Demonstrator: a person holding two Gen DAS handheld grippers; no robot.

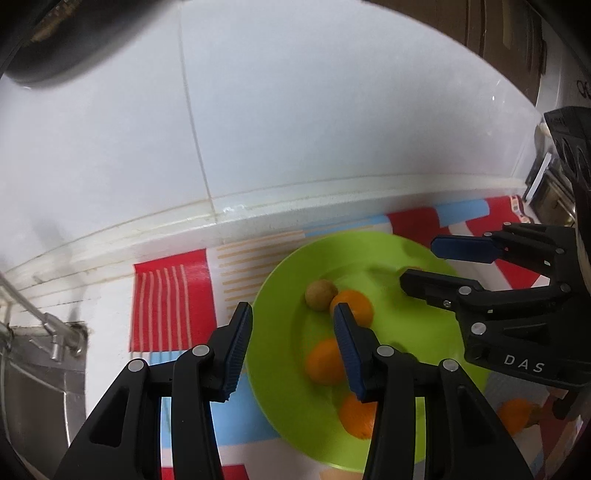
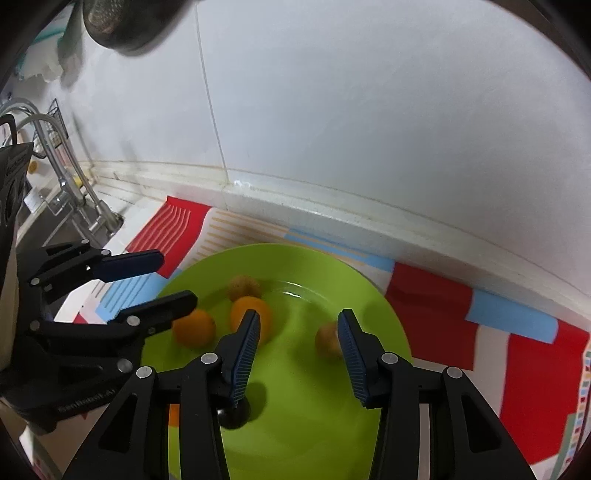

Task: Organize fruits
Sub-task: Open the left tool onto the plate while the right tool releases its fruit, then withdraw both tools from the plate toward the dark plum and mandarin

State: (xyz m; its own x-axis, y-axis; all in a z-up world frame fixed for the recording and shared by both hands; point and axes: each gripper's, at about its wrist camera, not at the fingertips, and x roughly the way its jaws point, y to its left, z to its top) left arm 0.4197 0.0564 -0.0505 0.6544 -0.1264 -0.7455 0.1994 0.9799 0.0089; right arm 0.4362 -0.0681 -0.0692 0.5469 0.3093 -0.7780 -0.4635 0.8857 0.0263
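A green plate (image 1: 284, 295) (image 2: 303, 406) lies on a red, white and blue patterned mat. On it lie a brown round fruit (image 1: 320, 294) (image 2: 243, 286), three oranges (image 1: 354, 304) (image 1: 325, 362) (image 1: 356, 415) and, in the right wrist view, two oranges (image 2: 251, 317) (image 2: 194, 328) plus a second brown fruit (image 2: 327, 339). My left gripper (image 1: 293, 345) (image 2: 173, 277) is open and empty above the plate's left part. My right gripper (image 2: 297, 350) (image 1: 424, 264) is open and empty above the plate's right part, its right finger beside the second brown fruit.
Another orange (image 1: 515, 415) lies off the plate on the mat (image 1: 170, 306) (image 2: 532, 387). A steel sink with a faucet (image 2: 70, 184) (image 1: 55, 332) is at the left. A white tiled wall (image 1: 295, 110) rises right behind the mat. A dark pan (image 2: 122, 29) hangs up left.
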